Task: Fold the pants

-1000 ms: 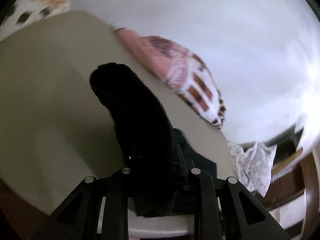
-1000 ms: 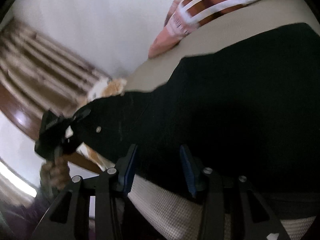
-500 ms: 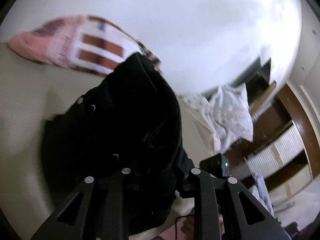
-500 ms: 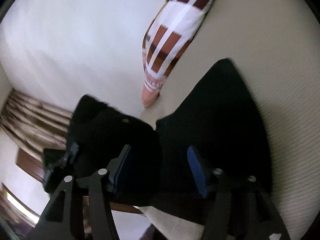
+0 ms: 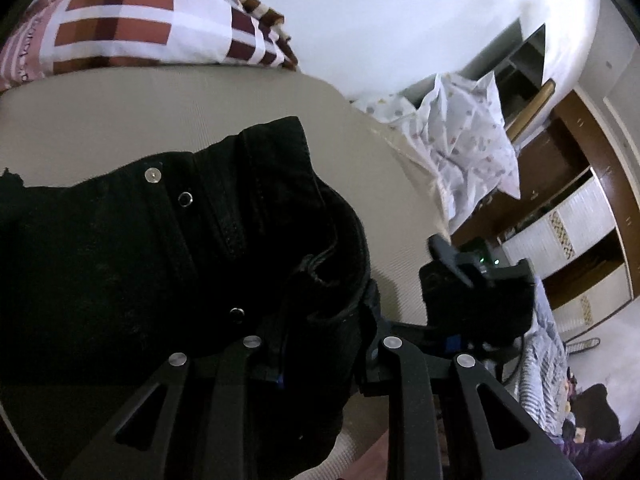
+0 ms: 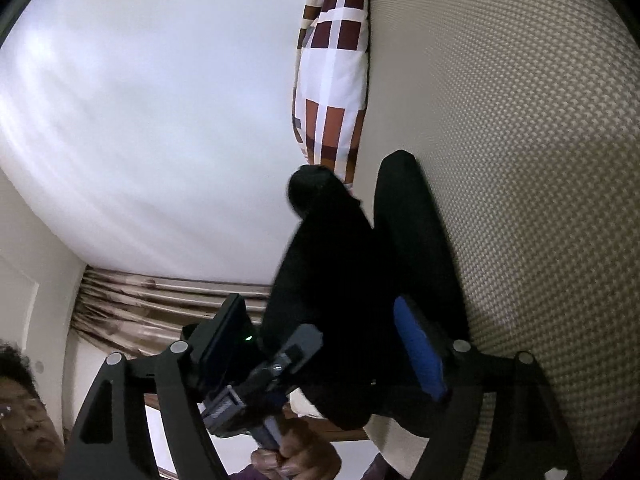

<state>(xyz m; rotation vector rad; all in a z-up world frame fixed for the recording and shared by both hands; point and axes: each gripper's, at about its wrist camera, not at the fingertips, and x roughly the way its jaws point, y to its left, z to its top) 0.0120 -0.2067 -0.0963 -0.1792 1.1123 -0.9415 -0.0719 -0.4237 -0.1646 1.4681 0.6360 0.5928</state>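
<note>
Black denim by the look of it, the pants [image 5: 168, 264] lie bunched on the beige woven bed [image 5: 168, 100], waistband with its rivets and open fly turned up in the left wrist view. I judge them soft but weighty, thick at the seams, apt to sag and slide rather than hold a crease, so the firm waistband or a hem is the place to grip. The left tongs [image 5: 316, 360] are pinching a fold of the waist at 6 o'clock. The right tongs [image 6: 348, 360] stand spread, a dark lobe of cloth passing between them; whether they grip it I cannot tell. Compared with half a second ago, the left view has swung so the waist lies flatter and broader. At 11 o'clock sits a checked pillow [image 5: 132, 20]; at 2 o'clock, white floral bedding [image 5: 460, 136].
</note>
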